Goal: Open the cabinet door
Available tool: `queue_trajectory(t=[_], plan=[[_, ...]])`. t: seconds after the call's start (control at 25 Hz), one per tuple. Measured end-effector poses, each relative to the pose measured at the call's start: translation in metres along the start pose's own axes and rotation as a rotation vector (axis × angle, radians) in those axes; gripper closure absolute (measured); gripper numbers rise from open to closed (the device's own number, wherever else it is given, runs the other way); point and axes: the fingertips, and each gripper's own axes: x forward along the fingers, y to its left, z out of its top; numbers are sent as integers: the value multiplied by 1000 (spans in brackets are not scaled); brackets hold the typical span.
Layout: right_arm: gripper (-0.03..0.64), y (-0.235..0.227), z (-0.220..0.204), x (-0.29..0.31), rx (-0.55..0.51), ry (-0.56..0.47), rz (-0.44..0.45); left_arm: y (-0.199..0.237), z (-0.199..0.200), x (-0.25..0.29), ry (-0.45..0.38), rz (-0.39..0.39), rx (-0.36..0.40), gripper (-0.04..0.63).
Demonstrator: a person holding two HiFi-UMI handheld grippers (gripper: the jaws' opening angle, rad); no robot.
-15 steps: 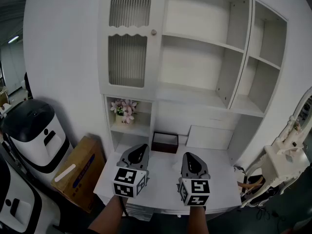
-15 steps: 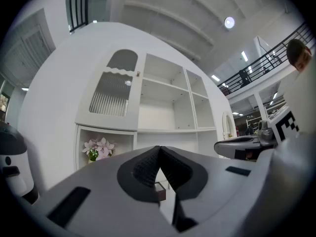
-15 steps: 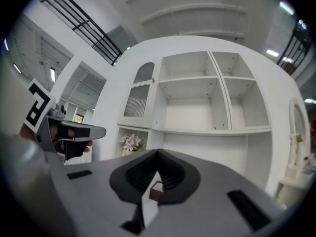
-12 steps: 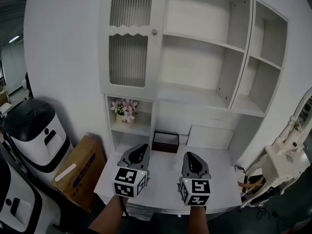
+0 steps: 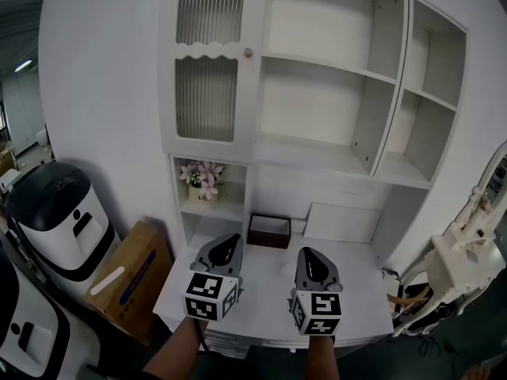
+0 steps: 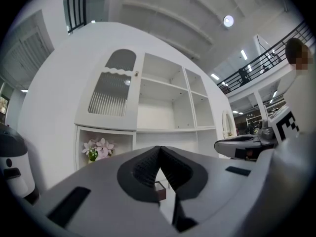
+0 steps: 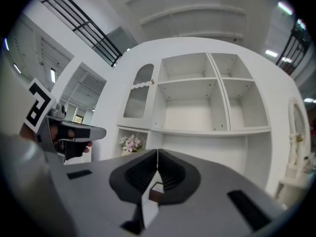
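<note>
Two forearms are reaching forward over the near edge of the white table (image 5: 269,295), side by side. Each is holding a level hand-held gripper: the left hand-held gripper (image 5: 226,244) and the right hand-held gripper (image 5: 311,258), both clenched on nothing. The one cabinet door (image 5: 207,66) is sitting closed, far and up to the left, with one knob (image 5: 248,52).

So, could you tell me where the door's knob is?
Head view, upper left: the knob sits at the right edge of the closed door, beside the open shelves.
</note>
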Motion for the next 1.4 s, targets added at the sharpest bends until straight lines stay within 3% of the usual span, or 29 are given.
queue_trajectory(t=[0.8, 1.4], plan=[[595, -27, -3, 5, 10, -6, 32, -27, 2, 21, 7, 17, 15, 586], [595, -35, -11, 1, 11, 0, 88, -37, 2, 17, 3, 76, 7, 586]])
